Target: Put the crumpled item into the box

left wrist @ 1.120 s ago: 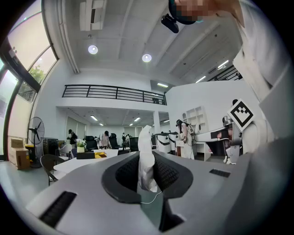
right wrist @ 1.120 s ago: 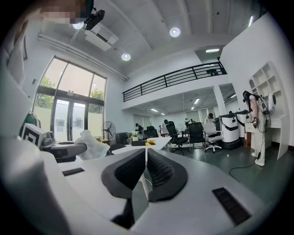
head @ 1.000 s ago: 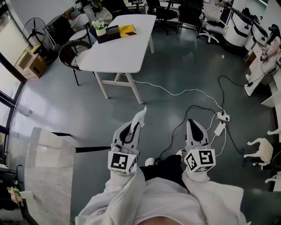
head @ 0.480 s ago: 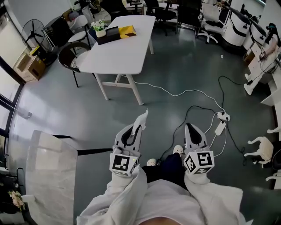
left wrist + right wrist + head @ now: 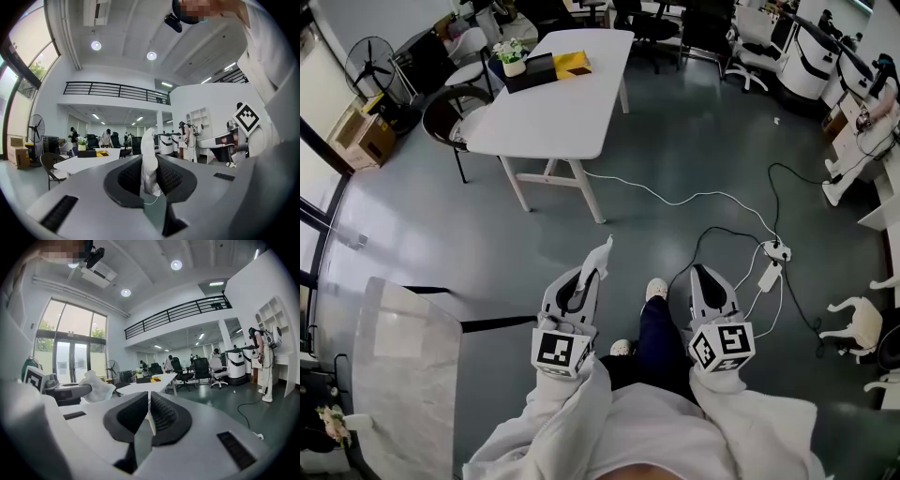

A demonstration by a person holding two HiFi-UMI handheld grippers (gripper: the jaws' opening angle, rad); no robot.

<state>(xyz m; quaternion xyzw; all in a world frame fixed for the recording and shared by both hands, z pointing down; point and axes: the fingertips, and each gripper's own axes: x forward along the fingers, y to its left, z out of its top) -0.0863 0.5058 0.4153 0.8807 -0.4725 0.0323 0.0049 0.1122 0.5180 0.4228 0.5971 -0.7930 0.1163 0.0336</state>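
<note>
My left gripper (image 5: 592,268) is shut on a white crumpled item (image 5: 599,253) that sticks up past its fingertips. In the left gripper view the crumpled item (image 5: 149,159) stands pinched between the dark pads. My right gripper (image 5: 706,273) is level with it to the right, shut with nothing in it; its pads (image 5: 161,412) almost touch. A white table (image 5: 553,103) stands ahead across the floor, carrying a black box (image 5: 532,72), a yellow item (image 5: 573,64) and a small potted plant (image 5: 514,56). Both grippers are held above the floor, well short of the table.
Cables (image 5: 703,199) and a power strip (image 5: 775,249) lie on the grey floor to the right. A dark chair (image 5: 450,111), a fan (image 5: 373,64) and a cardboard box (image 5: 364,139) stand left of the table. A marble-topped surface (image 5: 403,356) is near my left. The person's shoe (image 5: 655,289) is between the grippers.
The person's leg and shoe have stepped forward between the grippers. Both grippers keep their hold and spacing; the view has shifted slightly.
</note>
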